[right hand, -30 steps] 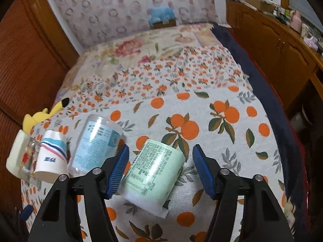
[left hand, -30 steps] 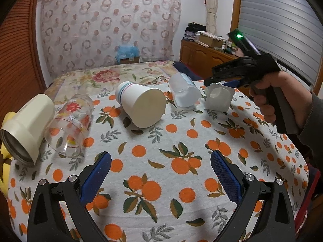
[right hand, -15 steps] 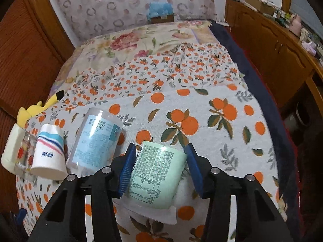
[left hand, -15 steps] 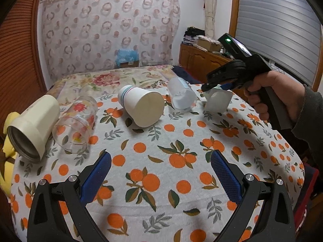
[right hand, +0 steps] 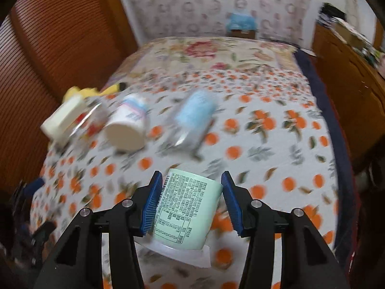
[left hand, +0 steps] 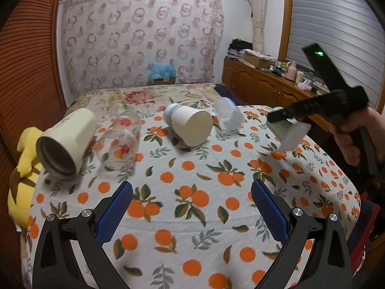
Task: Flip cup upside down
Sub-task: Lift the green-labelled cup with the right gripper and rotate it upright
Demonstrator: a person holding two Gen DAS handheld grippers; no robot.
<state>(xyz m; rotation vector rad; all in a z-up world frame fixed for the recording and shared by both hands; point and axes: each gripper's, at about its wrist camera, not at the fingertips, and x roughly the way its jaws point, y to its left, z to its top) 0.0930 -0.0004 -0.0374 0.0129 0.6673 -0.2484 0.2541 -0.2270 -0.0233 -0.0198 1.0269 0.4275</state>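
Now held off the desk (left hand: 182, 219) at lower centre of the right wrist view: mint-green cup (right hand: 185, 207), clamped by right gripper (right hand: 190, 200), long axis along the fingers, rim toward the camera. Left gripper (left hand: 192, 207) open, empty, well apart.

Tablecloth (left hand: 192, 207): white, printed with orange fruit and green leaves. Held cup (right hand: 185, 209): pale mint green with black print (text illegible). Paper cup (left hand: 190, 126): white, blue and red stripes. Gripper pads (left hand: 115, 209): blue. Plush toy (left hand: 21, 183): yellow.
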